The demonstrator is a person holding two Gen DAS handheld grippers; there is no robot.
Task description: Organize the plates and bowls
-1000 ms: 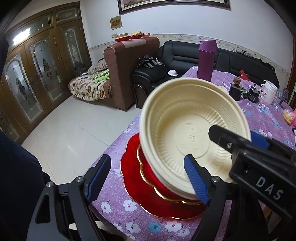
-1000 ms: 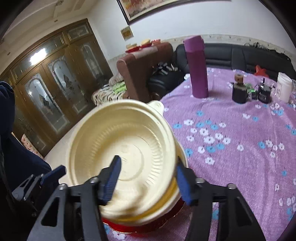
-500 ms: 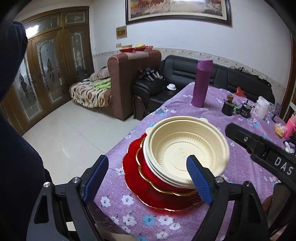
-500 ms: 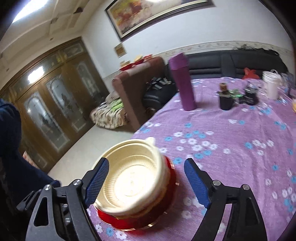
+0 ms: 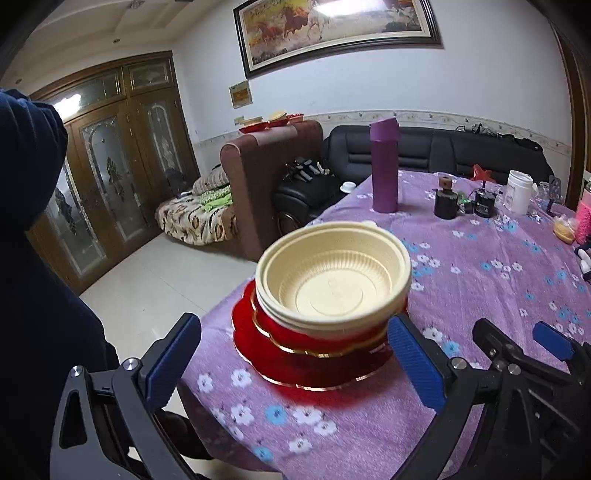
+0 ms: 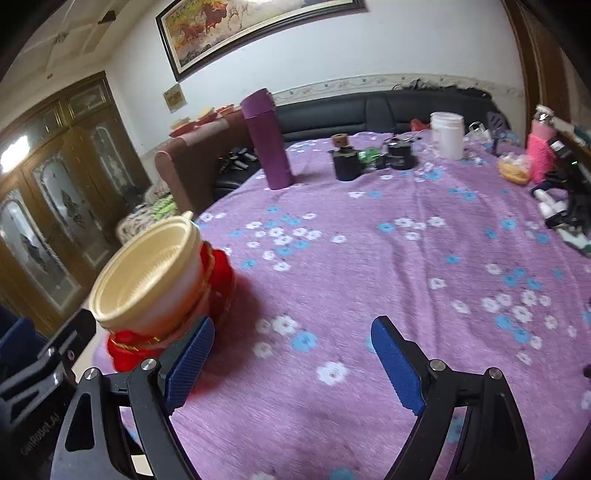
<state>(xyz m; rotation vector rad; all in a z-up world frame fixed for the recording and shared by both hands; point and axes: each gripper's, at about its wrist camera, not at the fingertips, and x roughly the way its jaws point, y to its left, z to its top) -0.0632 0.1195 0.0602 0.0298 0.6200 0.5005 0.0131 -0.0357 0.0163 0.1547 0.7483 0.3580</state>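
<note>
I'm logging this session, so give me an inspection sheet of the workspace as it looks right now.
Surface: table under a purple flowered cloth.
Job's things: cream bowls nested on red gold-rimmed plates near the table edge.
Clutter: purple flask, black jars, white tub, pink bottle at the far side.
Grippers: left gripper and right gripper, jaws just opened wide, nothing between them.
Cables: thin wires by the black jars; unclear.
Surroundings: black sofa, brown armchair, wooden doors, horse painting.
</note>
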